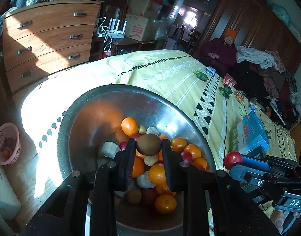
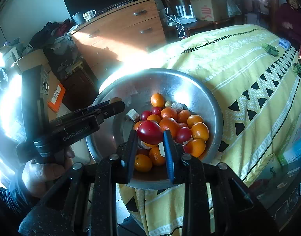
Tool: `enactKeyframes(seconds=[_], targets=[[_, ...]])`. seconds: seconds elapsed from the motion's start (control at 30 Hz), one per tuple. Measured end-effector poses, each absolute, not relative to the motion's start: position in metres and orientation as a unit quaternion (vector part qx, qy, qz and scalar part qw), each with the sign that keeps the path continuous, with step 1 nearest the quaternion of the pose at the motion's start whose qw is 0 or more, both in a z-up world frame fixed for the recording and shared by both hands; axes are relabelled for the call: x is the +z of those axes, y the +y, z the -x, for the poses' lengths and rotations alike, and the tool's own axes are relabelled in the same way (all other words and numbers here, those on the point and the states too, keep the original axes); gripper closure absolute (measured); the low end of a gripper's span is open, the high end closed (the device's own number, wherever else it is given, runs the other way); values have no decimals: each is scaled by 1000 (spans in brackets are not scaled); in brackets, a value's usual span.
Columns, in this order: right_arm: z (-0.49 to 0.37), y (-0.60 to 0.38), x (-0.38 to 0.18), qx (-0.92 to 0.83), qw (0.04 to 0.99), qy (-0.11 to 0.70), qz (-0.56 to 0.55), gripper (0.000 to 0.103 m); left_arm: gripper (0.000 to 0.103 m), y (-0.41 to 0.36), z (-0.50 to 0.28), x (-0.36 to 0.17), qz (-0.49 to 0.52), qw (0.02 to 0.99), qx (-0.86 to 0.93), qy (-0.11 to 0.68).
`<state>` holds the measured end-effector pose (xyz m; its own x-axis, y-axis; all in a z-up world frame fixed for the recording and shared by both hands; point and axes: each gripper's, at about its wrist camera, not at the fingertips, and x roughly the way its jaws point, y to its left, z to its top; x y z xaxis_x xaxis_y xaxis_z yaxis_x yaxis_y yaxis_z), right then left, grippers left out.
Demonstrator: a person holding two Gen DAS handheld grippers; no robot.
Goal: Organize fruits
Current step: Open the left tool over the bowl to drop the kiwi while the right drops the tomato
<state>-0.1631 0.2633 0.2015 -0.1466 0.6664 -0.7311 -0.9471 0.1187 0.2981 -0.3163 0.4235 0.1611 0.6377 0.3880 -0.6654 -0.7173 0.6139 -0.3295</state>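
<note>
**Both grippers hold fruit over a steel bowl on a bed**

The left gripper (image 1: 148, 144) has its jaws pinching a brown kiwi (image 1: 148, 144), whose long axis runs crosswise from pad to pad. The kiwi hangs directly above the pile of oranges (image 1: 157, 174) and small red fruits in the metal bowl (image 1: 87, 106), which sits on a yellow patterned bedspread (image 1: 170, 72).

The right gripper (image 2: 150, 134) has its jaws pinching a red fruit (image 2: 150, 132), also over the heap and nearer the bowl's front rim.

Both grippers angle downward into the bowl. In the right wrist view, the left gripper reaches in from the left over the rim, a bare hand (image 2: 44, 169) wrapped around its handle. A pink basket (image 1: 6, 143) sits on the floor, left of the bed and well apart from the bowl.
</note>
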Motion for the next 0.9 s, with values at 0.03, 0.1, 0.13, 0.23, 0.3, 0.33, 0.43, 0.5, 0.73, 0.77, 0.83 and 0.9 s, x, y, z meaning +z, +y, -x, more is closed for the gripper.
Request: enactKeyframes(seconds=[0.03, 0.1, 0.13, 0.23, 0.3, 0.33, 0.43, 0.5, 0.73, 0.77, 0.83, 0.9], targets=[[165, 266, 200, 640, 630, 405, 173, 76, 76, 424, 316, 160, 299, 853, 326, 279], [166, 268, 198, 639, 628, 409, 172, 76, 67, 426, 316, 158, 301, 851, 327, 281], [166, 269, 197, 639, 626, 412, 170, 76, 57, 426, 316, 159, 300, 851, 328, 280], [164, 271, 194, 637, 625, 421, 162, 75, 51, 424, 317, 160, 295, 852, 329, 280], [160, 269, 194, 635, 627, 425, 151, 75, 46, 425, 317, 161, 295, 851, 333, 278], [158, 268, 194, 635, 627, 428, 145, 74, 44, 424, 318, 162, 296, 850, 336, 277], [155, 261, 201, 636, 631, 427, 125, 53, 41, 424, 321, 166, 298, 849, 340, 272], [153, 248, 214, 639, 643, 408, 107, 52, 41, 422, 323, 170, 298, 851, 341, 268], [154, 147, 225, 626, 688, 356, 87, 51, 41, 381, 303, 204, 258, 886, 303, 239], [152, 128, 218, 614, 698, 358, 86, 50, 41, 370, 294, 210, 252, 894, 287, 235], [147, 81, 202, 578, 729, 359, 81, 50, 41, 340, 269, 222, 235, 911, 248, 231], [138, 38, 185, 540, 754, 369, 65, 45, 41, 302, 241, 232, 216, 927, 198, 234]])
